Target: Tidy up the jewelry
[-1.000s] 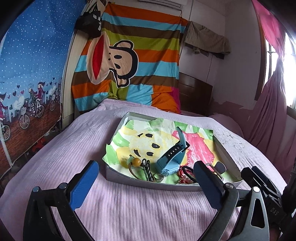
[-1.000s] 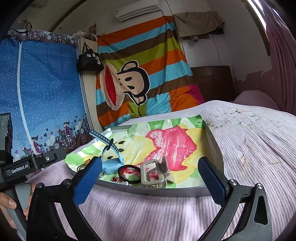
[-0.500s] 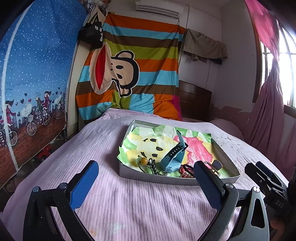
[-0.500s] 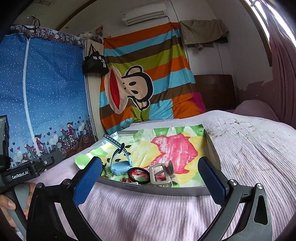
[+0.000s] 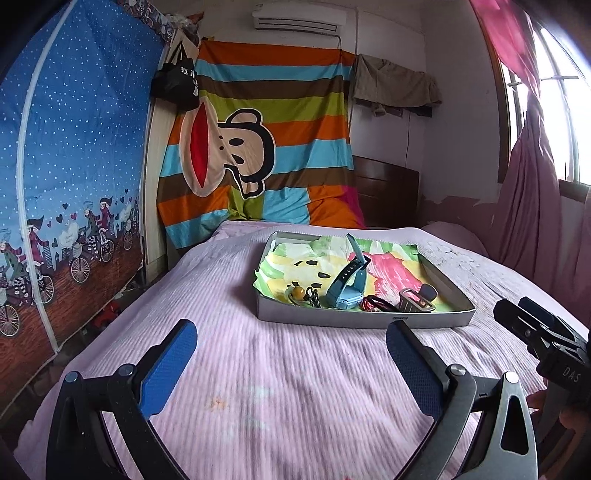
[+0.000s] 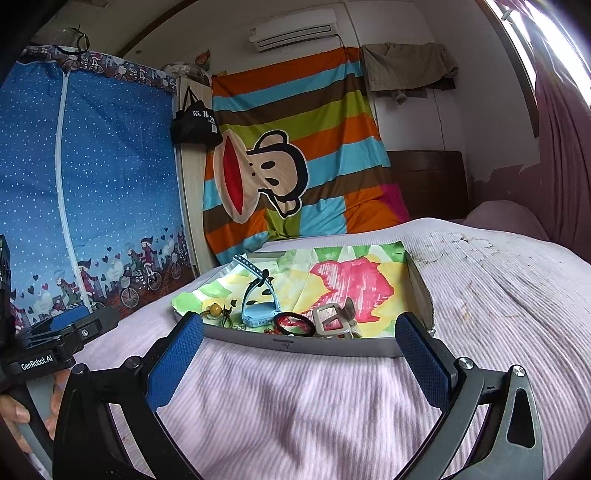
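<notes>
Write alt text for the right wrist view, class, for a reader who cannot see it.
The open right gripper hovers empty over a pink bedspread, facing a shallow grey tray. The tray holds a blue watch, a black hair tie and a grey clip on colourful paper.

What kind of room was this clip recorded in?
Most likely a bedroom: the grey jewelry tray sits on a bed with a ribbed pink bedspread, a dark wooden headboard stands behind, and a white wall-mounted air conditioner hangs above.
</notes>
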